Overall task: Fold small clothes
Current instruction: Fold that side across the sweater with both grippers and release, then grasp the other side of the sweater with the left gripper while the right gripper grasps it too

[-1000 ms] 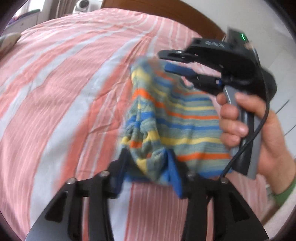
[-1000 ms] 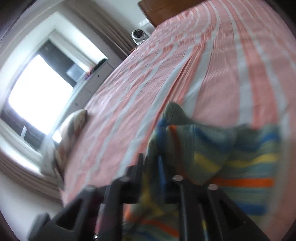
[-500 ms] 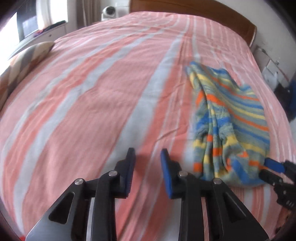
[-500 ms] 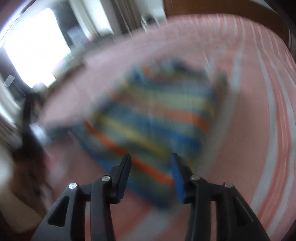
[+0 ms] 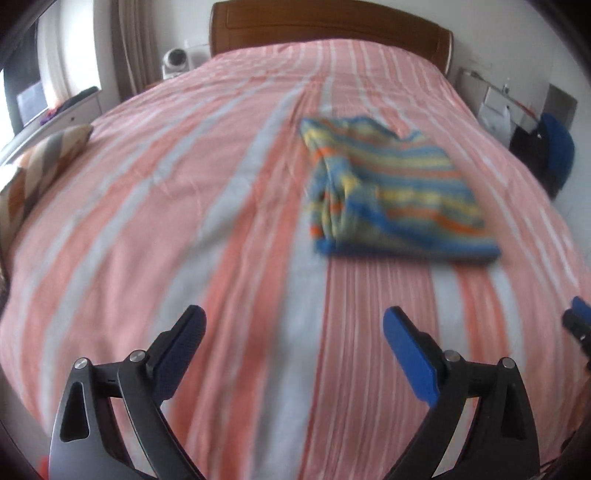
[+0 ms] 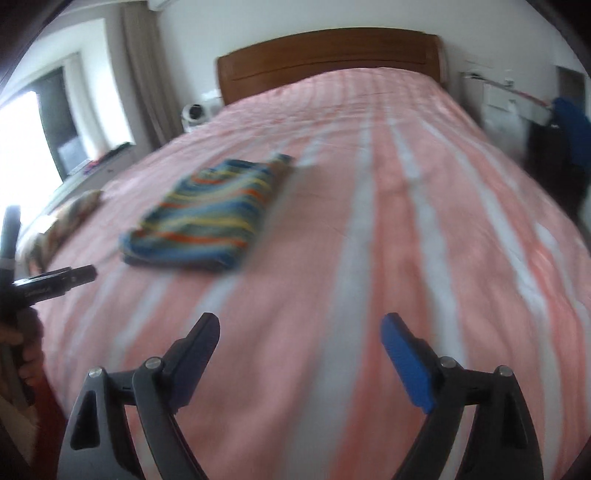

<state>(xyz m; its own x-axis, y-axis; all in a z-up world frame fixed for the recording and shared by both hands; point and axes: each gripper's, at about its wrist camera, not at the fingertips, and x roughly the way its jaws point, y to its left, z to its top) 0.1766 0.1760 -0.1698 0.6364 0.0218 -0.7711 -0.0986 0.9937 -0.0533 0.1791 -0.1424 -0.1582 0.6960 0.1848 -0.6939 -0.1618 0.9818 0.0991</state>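
On the striped bedspread (image 5: 184, 206), the folded striped knit garment (image 5: 391, 192) lies flat, well short of the wooden headboard (image 5: 328, 29). Both grippers hang apart from it toward the foot of the bed, each spread wide and holding nothing. From the left gripper (image 5: 293, 354) the garment lies ahead and to the right; from the right gripper (image 6: 299, 354) it lies ahead and to the left, so it sits between the two. Its long axis runs toward the headboard. Neither gripper seems clearly nearer. Judged from its tidy rectangular shape, folding appears largely complete.
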